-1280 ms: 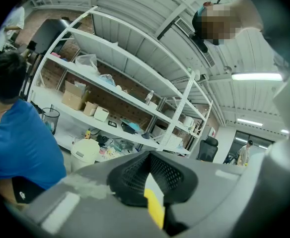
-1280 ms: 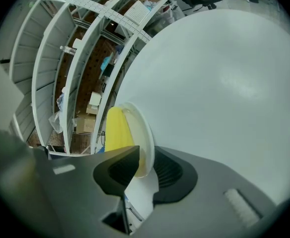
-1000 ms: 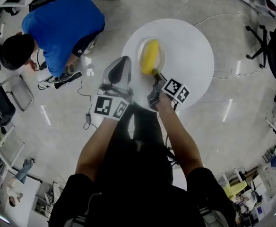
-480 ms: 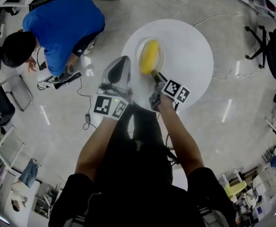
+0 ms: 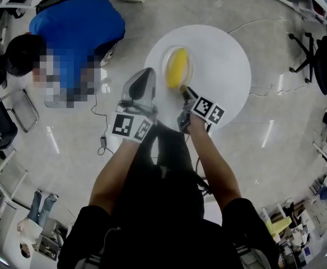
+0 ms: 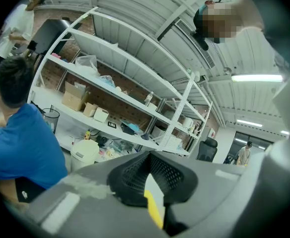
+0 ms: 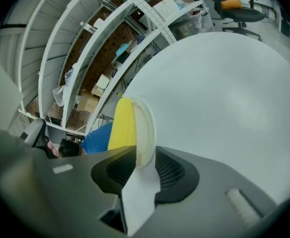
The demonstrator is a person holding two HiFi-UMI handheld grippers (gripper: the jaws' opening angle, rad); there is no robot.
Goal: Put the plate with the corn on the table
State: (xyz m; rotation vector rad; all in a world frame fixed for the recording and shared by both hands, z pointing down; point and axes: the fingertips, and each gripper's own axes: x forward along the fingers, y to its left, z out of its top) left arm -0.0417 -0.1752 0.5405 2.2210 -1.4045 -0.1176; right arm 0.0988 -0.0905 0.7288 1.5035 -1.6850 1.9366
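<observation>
A pale round plate (image 5: 167, 59) carrying a yellow corn cob (image 5: 178, 67) rests on the white round table (image 5: 222, 66), near its left edge. My right gripper (image 5: 184, 89) reaches the plate's near rim. In the right gripper view the plate (image 7: 146, 128) and corn (image 7: 122, 125) stand edge-on, and the rim sits between the jaws of the right gripper (image 7: 144, 157). Those jaws have just been opening and now stand wide, no longer squeezing the rim. My left gripper (image 5: 146, 73) hovers left of the table, off its edge, jaws together on nothing (image 6: 152, 182).
A person in a blue shirt (image 5: 79, 32) crouches on the floor left of the table. Office chairs (image 5: 309, 55) stand at the right, a folding chair (image 5: 6, 116) at the left. A cable (image 5: 103, 128) trails on the floor. White shelving (image 6: 125, 83) lines the far wall.
The right gripper has rolled slightly at the plate's rim without travelling. Plate and corn stay put on the table. The left gripper has not moved.
</observation>
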